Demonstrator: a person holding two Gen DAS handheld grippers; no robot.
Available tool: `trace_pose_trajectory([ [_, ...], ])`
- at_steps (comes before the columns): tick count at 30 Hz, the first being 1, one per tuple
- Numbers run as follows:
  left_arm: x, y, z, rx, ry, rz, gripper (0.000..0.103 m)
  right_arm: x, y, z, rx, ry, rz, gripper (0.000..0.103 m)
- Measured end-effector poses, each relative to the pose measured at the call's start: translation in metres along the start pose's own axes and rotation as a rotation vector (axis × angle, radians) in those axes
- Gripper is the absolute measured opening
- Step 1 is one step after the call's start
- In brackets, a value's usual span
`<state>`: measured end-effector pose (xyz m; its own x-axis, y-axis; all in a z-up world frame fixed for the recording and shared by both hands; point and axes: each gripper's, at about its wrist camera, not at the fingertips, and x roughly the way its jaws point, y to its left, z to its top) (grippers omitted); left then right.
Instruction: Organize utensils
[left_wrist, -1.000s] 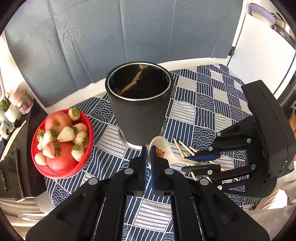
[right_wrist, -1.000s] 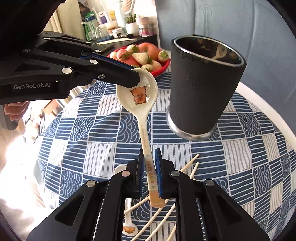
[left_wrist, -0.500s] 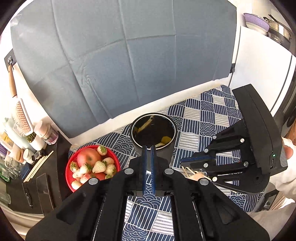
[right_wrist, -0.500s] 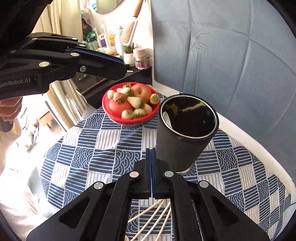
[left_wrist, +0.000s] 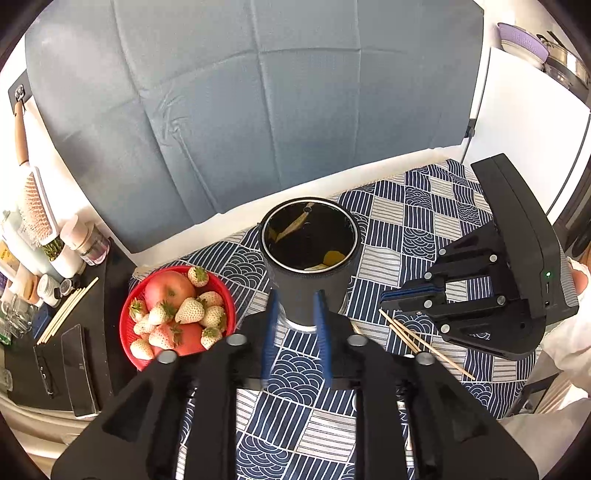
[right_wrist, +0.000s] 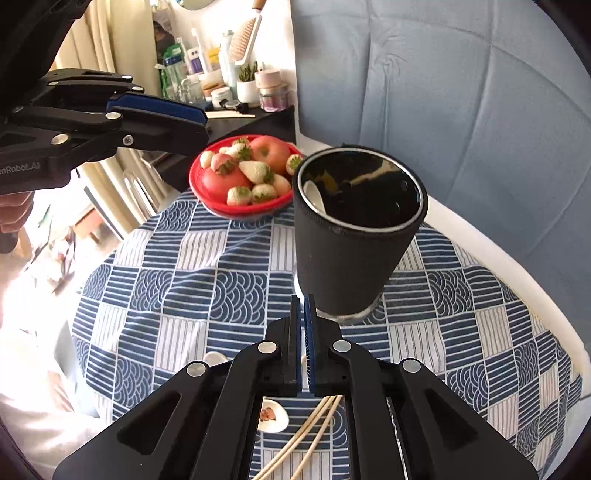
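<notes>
A black utensil holder (left_wrist: 309, 258) stands on the blue patterned tablecloth; it also shows in the right wrist view (right_wrist: 354, 236), with a white spoon (right_wrist: 314, 194) inside against its rim. My left gripper (left_wrist: 294, 306) is open and empty, above and in front of the holder. My right gripper (right_wrist: 303, 314) is almost shut with a thin gap and holds nothing; it also shows at the right of the left wrist view (left_wrist: 388, 295). Wooden chopsticks (left_wrist: 413, 339) lie on the cloth below it (right_wrist: 306, 435). Another white spoon (right_wrist: 271, 415) lies under the right gripper.
A red bowl of strawberries and apples (left_wrist: 177, 314) sits left of the holder, also in the right wrist view (right_wrist: 243, 177). A dark side shelf with bottles and a brush (left_wrist: 37, 266) stands at far left. A grey backdrop (left_wrist: 258, 110) rises behind the table.
The white spoon held by the right gripper went into the holder. Both grippers lifted away from the table. The left gripper's jaws have opened; the right jaws closed, then parted slightly.
</notes>
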<state>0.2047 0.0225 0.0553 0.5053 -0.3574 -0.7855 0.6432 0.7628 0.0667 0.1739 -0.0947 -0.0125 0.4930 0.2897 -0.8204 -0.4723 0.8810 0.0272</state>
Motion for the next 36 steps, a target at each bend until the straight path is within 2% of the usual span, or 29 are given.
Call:
trace_pose_trajectory([
  [1,0.003,0.000,-0.003,-0.009,0.001,-0.007,0.046,0.004,-0.002,-0.005,0.008,0.018,0.006,0.004],
  [2,0.005,0.000,-0.007,-0.019,0.002,-0.017,0.054,0.008,-0.004,-0.010,0.018,0.037,0.019,0.009],
  [5,0.014,-0.003,-0.019,-0.041,0.011,-0.034,0.067,0.016,-0.008,-0.029,0.029,0.076,0.039,0.027],
  [6,0.017,-0.004,-0.024,-0.049,0.015,-0.040,0.070,0.019,-0.009,-0.034,0.032,0.087,0.047,0.030],
  [10,0.027,-0.007,-0.041,-0.078,0.038,-0.058,0.079,0.027,-0.013,-0.056,0.046,0.143,0.062,0.037],
  [14,0.035,-0.013,-0.057,-0.095,0.065,-0.072,0.088,0.028,-0.016,-0.077,0.078,0.176,0.077,0.037],
  [24,0.052,-0.035,-0.099,-0.090,0.136,-0.104,0.092,0.036,-0.011,-0.115,0.104,0.212,0.100,0.037],
  [34,0.070,-0.059,-0.128,-0.093,0.183,-0.132,0.092,0.046,-0.012,-0.125,0.081,0.228,0.106,0.037],
  [36,0.074,-0.065,-0.132,-0.089,0.192,-0.140,0.092,0.051,-0.010,-0.126,0.075,0.235,0.120,0.032],
])
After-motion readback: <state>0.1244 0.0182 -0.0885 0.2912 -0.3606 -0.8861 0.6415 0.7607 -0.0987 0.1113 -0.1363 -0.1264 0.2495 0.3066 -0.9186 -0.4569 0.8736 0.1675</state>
